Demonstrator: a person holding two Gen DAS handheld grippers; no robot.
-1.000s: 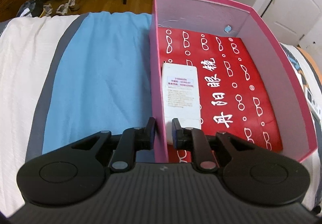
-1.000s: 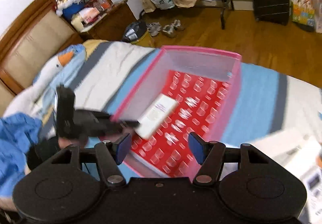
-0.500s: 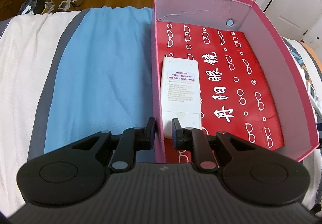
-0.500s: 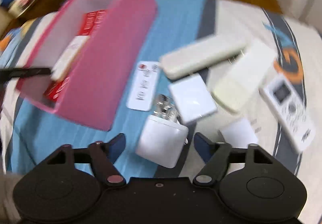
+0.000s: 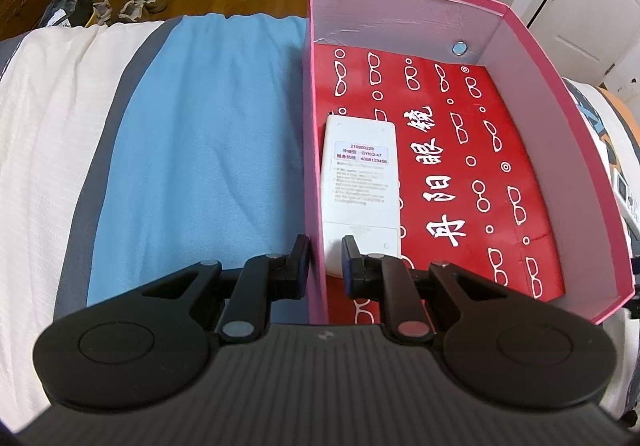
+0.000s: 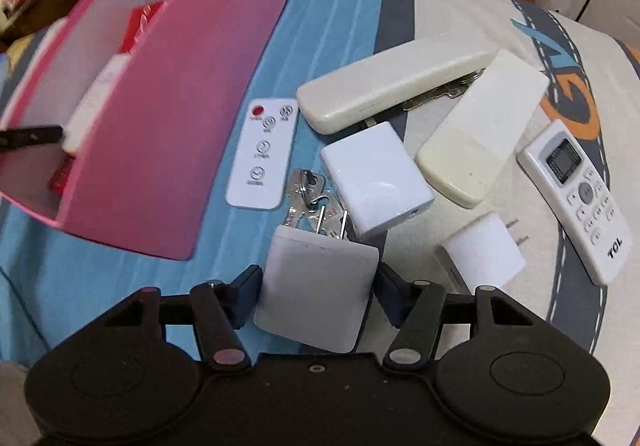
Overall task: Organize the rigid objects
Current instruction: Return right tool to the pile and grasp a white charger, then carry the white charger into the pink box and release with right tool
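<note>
- The left gripper [image 5: 324, 260] has its fingers drawn in narrow, one on each side of the near left wall of the pink box [image 5: 576, 149]. They seem to pinch that wall to steady it, though I cannot tell how firmly.
- A white remote [image 5: 362, 185] lies face down inside the box, along that same wall.
- The right gripper [image 6: 318, 286] stands wide, its pads flanking a white plug adapter [image 6: 316, 292] on the blue bedspread [image 6: 328, 5], just right of the box. I cannot see either pad pressing yet.
- That adapter looks like hard, smooth plastic: light, stiff and a little slippery. I would take it across its flat sides, clear of the metal prongs at its far end.
- Beyond it lie keys [image 6: 310, 191], a thin remote [image 6: 262, 153], another charger [image 6: 376, 173], two long cases and a TCL remote [image 6: 580, 197].
</note>
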